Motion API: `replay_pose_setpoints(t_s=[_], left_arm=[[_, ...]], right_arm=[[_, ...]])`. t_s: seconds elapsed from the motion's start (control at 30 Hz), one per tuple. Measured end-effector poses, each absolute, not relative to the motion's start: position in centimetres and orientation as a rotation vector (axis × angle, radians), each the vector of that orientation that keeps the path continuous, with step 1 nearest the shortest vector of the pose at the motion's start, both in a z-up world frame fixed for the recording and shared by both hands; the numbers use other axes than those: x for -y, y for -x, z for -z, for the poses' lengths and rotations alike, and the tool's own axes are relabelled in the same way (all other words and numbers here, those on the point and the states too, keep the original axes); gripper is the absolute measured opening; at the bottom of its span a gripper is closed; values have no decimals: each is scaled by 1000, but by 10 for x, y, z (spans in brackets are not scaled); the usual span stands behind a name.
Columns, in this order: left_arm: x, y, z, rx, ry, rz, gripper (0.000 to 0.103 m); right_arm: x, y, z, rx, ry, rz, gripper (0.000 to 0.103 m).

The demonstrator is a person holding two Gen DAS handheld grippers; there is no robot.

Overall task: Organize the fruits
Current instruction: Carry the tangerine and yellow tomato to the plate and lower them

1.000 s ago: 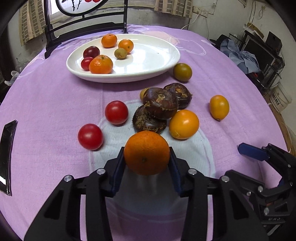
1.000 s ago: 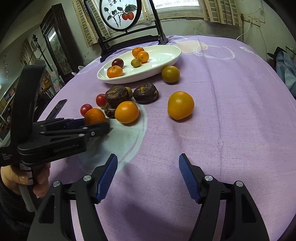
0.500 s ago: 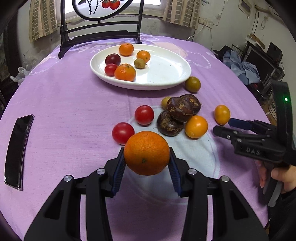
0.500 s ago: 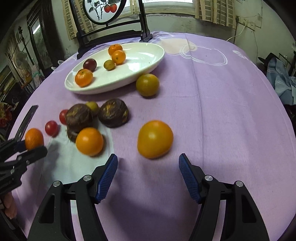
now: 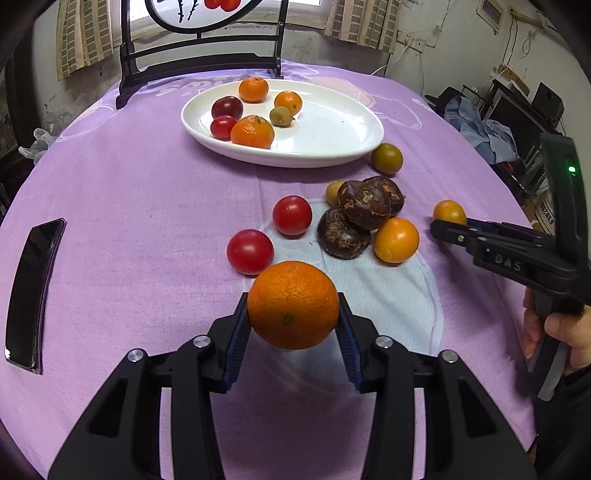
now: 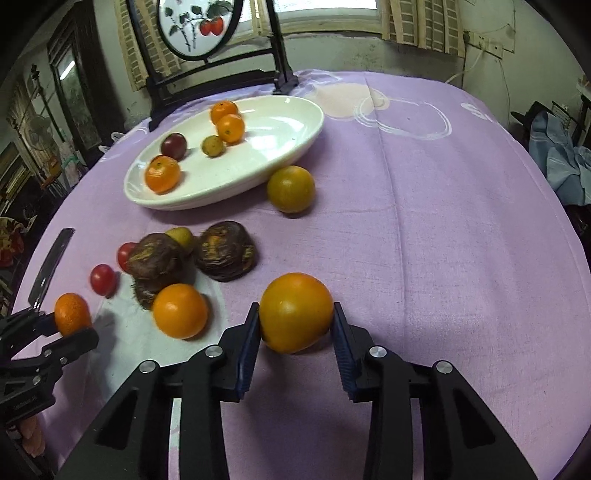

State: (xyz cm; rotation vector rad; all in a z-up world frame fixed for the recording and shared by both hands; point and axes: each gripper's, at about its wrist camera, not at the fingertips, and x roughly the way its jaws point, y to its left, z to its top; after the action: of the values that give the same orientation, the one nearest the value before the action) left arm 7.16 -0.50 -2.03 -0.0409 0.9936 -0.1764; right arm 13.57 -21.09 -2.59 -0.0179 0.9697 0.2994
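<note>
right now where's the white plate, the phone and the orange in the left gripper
white plate [image 5: 343, 147]: left wrist view, bare front rim
phone [image 5: 33, 291]: left wrist view, screen middle
orange [image 5: 293, 304]: left wrist view, middle of peel

Light level: moderate indoor light, even over the surface [image 5: 122, 192]; the room's walls are dimmer.
Source: daylight from the window [image 6: 325, 5] beyond the surface's far edge, blown out to white.
Glare: soft highlights on the white plate [image 5: 332, 125] and on the held orange [image 5: 293, 305]; a pale sheen on the dark phone [image 5: 33, 291] near the surface's left edge.
Shadows: short and soft beneath the fruit, slightly darker along the plate's near rim.
Blur: the left wrist view is sharp; the right wrist view shows slight motion smear on the loose fruit.
Distortion: strong fisheye bending at the edges, with black vignette in all corners.
</note>
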Motion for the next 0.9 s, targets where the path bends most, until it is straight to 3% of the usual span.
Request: replay_pose_setpoints(t_s=[0.63, 0.9], left_arm=[[12, -148, -47, -872, 10, 204, 43], [12, -219, -36, -920, 17, 140, 43]], right_arm=[[166, -149, -36, -808, 108, -429, 38], [144, -191, -33, -787, 147, -427, 38]])
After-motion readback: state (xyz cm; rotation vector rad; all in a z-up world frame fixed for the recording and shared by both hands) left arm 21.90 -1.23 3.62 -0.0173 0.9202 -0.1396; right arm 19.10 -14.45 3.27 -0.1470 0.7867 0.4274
